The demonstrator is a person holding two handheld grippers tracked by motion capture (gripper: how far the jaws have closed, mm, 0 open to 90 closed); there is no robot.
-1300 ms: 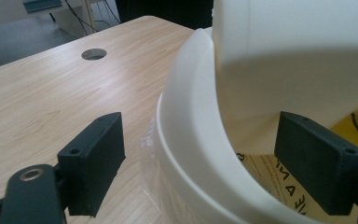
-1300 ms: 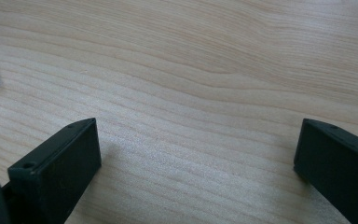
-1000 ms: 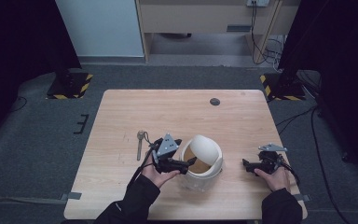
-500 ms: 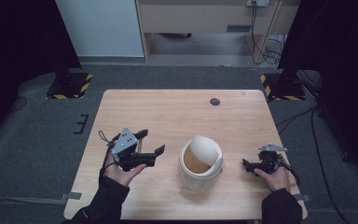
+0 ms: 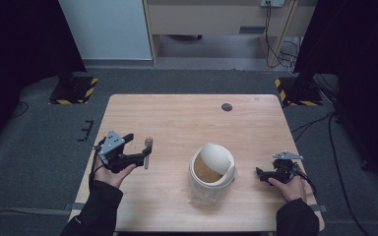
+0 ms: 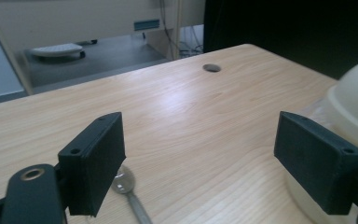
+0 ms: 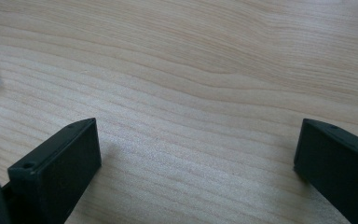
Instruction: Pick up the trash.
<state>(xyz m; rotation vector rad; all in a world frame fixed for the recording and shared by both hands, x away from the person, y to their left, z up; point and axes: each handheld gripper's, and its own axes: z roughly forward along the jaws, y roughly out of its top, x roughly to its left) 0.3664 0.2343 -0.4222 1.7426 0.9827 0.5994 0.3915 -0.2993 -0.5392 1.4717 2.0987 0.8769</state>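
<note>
- Reaching in from 7 o'clock, the left hand (image 5: 109, 172) carries the left gripper (image 5: 140, 150) above the table (image 5: 187, 123), jaws wide apart and holding nothing.
- A metal spoon (image 5: 147, 151) lies just under those jaws, long axis running 12 to 6 o'clock.
- The right hand (image 5: 288, 186) rests at 4 o'clock; the right gripper (image 5: 259, 173) points toward 9 o'clock, jaws wide, empty, close above bare wood.
- Between them stands a white swing-lid bin (image 5: 212, 169), its lid tilted open.

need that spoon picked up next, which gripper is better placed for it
Left. The left gripper is open with the spoon right by its jaws; the right gripper sits beyond the lidded container.
</note>
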